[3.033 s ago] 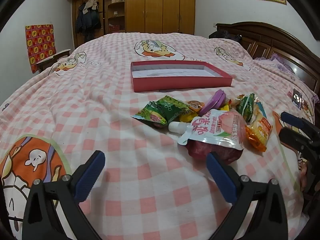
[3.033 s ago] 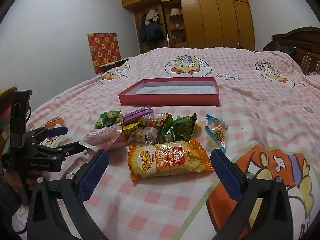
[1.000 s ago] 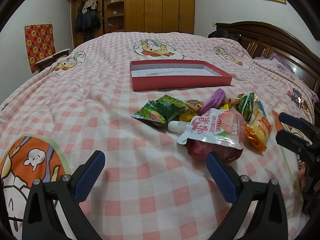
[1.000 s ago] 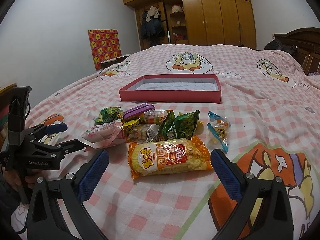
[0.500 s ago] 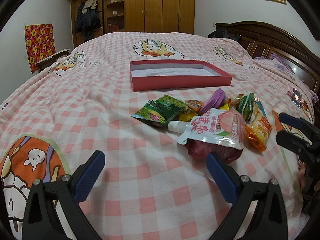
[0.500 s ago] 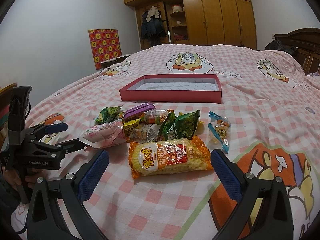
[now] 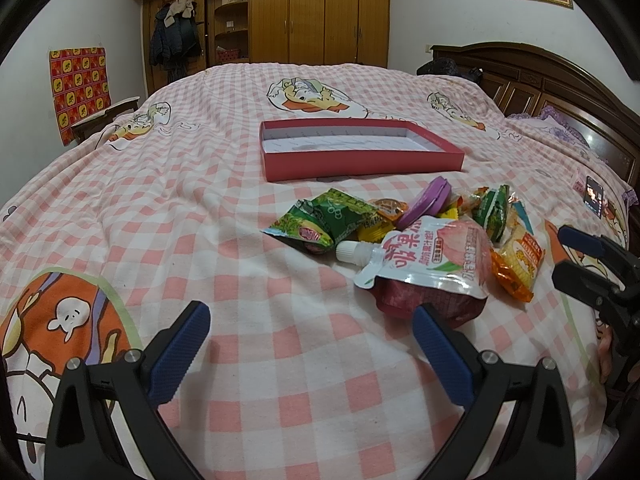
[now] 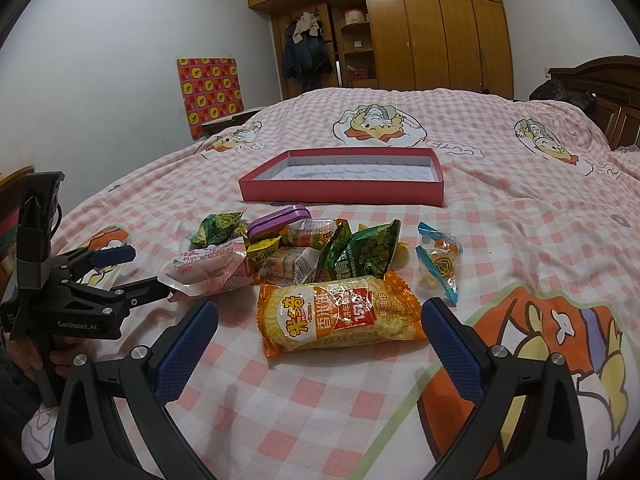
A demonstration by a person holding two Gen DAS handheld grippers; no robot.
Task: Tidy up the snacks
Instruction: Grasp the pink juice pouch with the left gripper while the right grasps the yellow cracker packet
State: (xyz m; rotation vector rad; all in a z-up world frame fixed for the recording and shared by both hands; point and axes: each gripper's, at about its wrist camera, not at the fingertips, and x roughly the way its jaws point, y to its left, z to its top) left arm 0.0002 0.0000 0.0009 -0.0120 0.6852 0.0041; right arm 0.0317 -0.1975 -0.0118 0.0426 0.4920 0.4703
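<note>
A pile of snacks lies on the pink checked bed. A peach drink pouch (image 7: 428,260) lies at its near left, beside green packets (image 7: 332,216) and a purple tin (image 7: 426,202). An orange rice-cracker bag (image 8: 340,316) lies just in front of my right gripper (image 8: 318,332), which is open and empty. A blue-edged sweet (image 8: 438,264) lies to the right. My left gripper (image 7: 308,340) is open and empty, short of the pouch. An empty red box (image 7: 360,152) sits behind the pile; it also shows in the right wrist view (image 8: 344,180).
The bed's dark wooden headboard (image 7: 560,92) runs along the right. A phone (image 7: 593,195) lies near it. Wooden wardrobes (image 8: 420,36) stand at the far wall. A small table (image 7: 104,118) stands left of the bed.
Both grippers have shifted only very slightly. The snacks and the box have not moved.
</note>
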